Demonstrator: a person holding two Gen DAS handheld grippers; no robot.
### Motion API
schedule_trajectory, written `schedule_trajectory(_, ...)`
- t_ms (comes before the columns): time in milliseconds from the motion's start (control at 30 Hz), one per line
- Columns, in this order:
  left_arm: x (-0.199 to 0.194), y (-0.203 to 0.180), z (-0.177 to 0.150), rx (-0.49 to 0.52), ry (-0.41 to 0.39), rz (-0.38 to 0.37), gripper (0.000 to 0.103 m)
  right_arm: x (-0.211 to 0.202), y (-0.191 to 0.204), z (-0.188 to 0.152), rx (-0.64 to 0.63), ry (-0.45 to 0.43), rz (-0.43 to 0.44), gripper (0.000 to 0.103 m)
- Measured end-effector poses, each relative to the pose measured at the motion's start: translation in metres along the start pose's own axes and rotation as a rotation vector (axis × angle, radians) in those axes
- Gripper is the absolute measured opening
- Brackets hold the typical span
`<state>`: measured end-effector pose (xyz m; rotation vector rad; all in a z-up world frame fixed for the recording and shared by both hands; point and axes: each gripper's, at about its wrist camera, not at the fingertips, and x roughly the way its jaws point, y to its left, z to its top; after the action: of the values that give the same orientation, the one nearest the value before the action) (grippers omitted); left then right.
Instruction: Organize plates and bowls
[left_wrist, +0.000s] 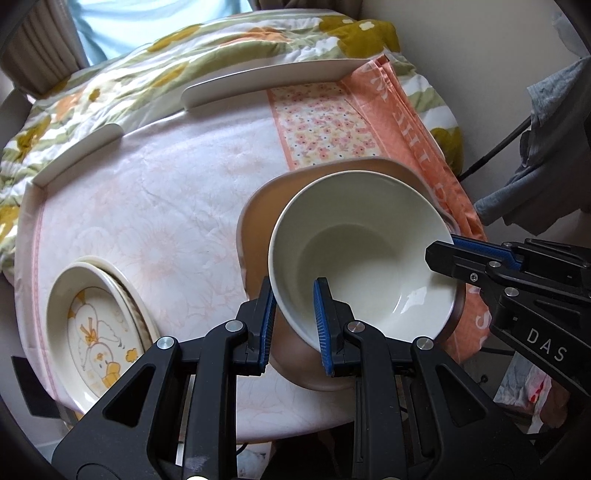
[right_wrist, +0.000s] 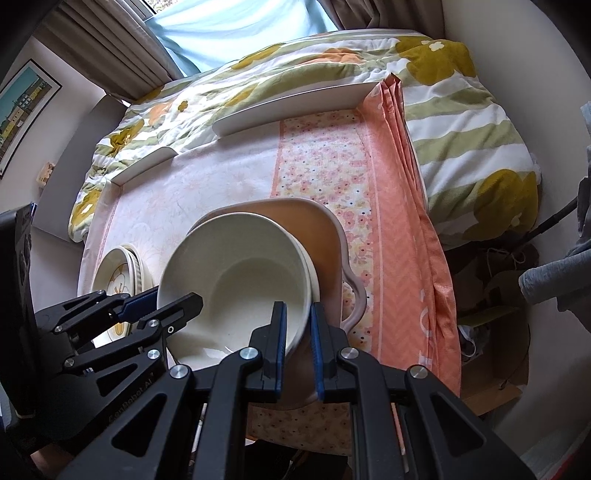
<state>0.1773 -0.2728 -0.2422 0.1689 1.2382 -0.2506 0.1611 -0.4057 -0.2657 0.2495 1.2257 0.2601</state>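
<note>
A cream bowl (left_wrist: 369, 251) is held tilted over a pink-beige tray-shaped plate (left_wrist: 258, 221). My left gripper (left_wrist: 293, 319) is shut on the bowl's near-left rim. My right gripper (right_wrist: 298, 339) is shut on the bowl's right rim; it shows in the left wrist view (left_wrist: 443, 254) at the right. In the right wrist view the bowl (right_wrist: 240, 284) seems to sit in a second cream bowl (right_wrist: 314, 269) on the pink plate (right_wrist: 306, 221). A stack of small plates with a duck picture (left_wrist: 96, 332) lies at the left, also in the right wrist view (right_wrist: 118, 273).
The table has a pale floral cloth (left_wrist: 166, 206) with an orange cloth (left_wrist: 413, 140) on its right side. White raised rails (left_wrist: 273, 81) edge the far side. A flowered quilt (right_wrist: 461, 122) lies beyond. Grey clothing (left_wrist: 546, 155) and a cable hang at the right.
</note>
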Motion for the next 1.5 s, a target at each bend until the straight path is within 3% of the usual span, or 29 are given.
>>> schedule_trajectory(233, 0.001, 0.000, -0.001, 0.005, -0.004, -0.012, 0.018, -0.001, 0.004, -0.002, 0.002, -0.004, -0.018, 0.012)
schedule_trajectory(367, -0.005, 0.014, -0.001, -0.039, -0.001, -0.057, 0.018, -0.004, 0.002, -0.002, 0.016, -0.005, -0.011, 0.012)
schedule_trajectory(533, -0.041, 0.039, -0.002, -0.081, -0.076, -0.062, 0.018, -0.032, -0.001, -0.003, 0.011, -0.048, 0.009, 0.012)
schedule_trajectory(600, -0.057, 0.051, -0.004, -0.092, -0.103, -0.101, 0.019, -0.047, 0.000, -0.004, -0.012, -0.068, 0.022, 0.012)
schedule_trajectory(667, -0.069, 0.060, -0.005, -0.100, -0.110, -0.115, 0.031, -0.063, 0.002, -0.006, -0.047, -0.096, 0.030, 0.012)
schedule_trajectory(700, -0.074, 0.065, -0.007, -0.094, -0.114, -0.105, 0.053, -0.071, 0.003, -0.008, -0.070, -0.110, 0.027, 0.015)
schedule_trajectory(733, -0.079, 0.068, -0.009, -0.085, -0.127, -0.092, 0.087, -0.078, 0.004, -0.010, -0.094, -0.122, 0.018, 0.031)
schedule_trajectory(767, -0.084, 0.072, -0.012, -0.073, -0.150, -0.079, 0.099, -0.084, 0.006, -0.011, -0.118, -0.129, 0.005, 0.066)
schedule_trajectory(833, -0.093, 0.077, -0.022, -0.041, -0.186, -0.065, 0.103, -0.092, 0.008, -0.016, -0.168, -0.136, -0.018, 0.103)
schedule_trajectory(967, -0.075, 0.080, -0.034, 0.042, -0.125, -0.045, 0.103, -0.083, 0.005, -0.023, -0.253, -0.029, -0.077, 0.103)
schedule_trajectory(1067, -0.050, 0.076, -0.035, 0.066, -0.058, -0.091, 0.103, -0.065, -0.001, -0.021, -0.249, 0.022, -0.119, 0.103)
schedule_trajectory(1200, -0.017, 0.064, -0.031, 0.099, 0.036, -0.084, 0.098, -0.033, -0.007, -0.014, -0.249, 0.085, -0.169, 0.103)
schedule_trajectory(1300, 0.000, 0.054, -0.028, 0.121, 0.083, -0.096, 0.093, -0.013, -0.008, -0.013, -0.266, 0.137, -0.181, 0.089)
schedule_trajectory(1367, 0.010, 0.048, -0.026, 0.140, 0.106, -0.086, 0.090, 0.000, -0.009, -0.012, -0.276, 0.171, -0.186, 0.072)
schedule_trajectory(1500, 0.022, 0.041, -0.020, 0.148, 0.120, -0.079, 0.080, 0.018, -0.009, -0.010, -0.292, 0.215, -0.165, 0.060)
